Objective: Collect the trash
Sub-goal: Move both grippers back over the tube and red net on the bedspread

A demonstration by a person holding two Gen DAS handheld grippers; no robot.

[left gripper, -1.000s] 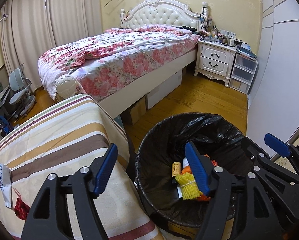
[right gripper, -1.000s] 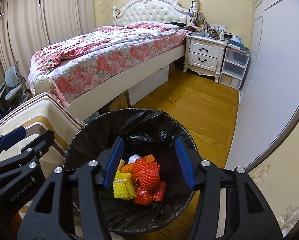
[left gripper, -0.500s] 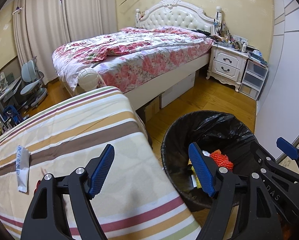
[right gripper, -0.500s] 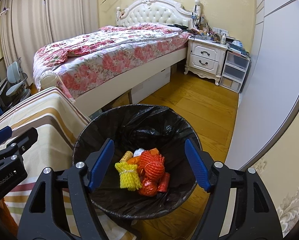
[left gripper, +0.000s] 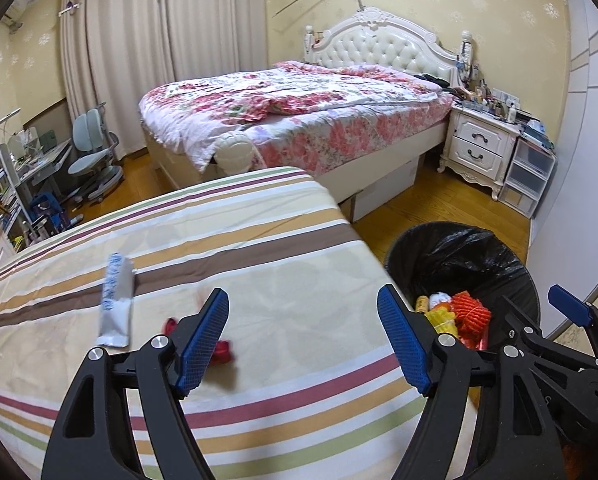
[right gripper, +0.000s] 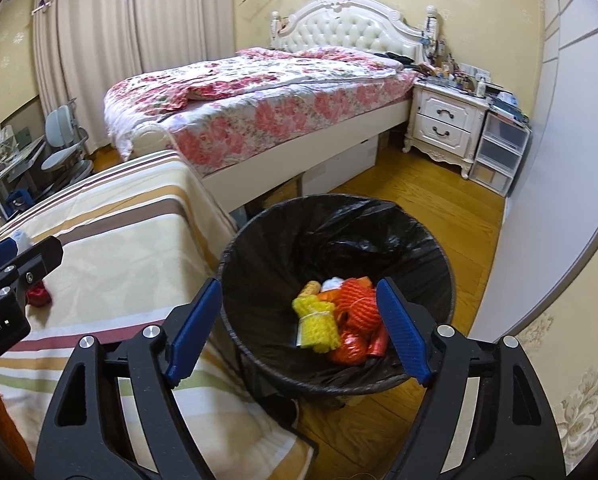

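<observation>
My left tongs [left gripper: 303, 336] open, empty; right tongs [right gripper: 299, 326] just opened wider, nothing between, over bin [right gripper: 439, 258]. Silver wrapper [left gripper: 116, 307] on striped bed [left gripper: 283, 272], left of bin: light, crinkly, slippery; pinch mid-length.

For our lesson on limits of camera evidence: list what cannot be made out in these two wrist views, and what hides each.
- Small red scrap on the striped cloth: left view, blurred and half behind a blue finger pad; right view, partly behind the left gripper.
- Print on the silver-and-blue sachet: too small.
- Bottom of the black-lined round bin: covered by the yellow foam net and orange nets.
- Nightstand clutter: too small.
</observation>
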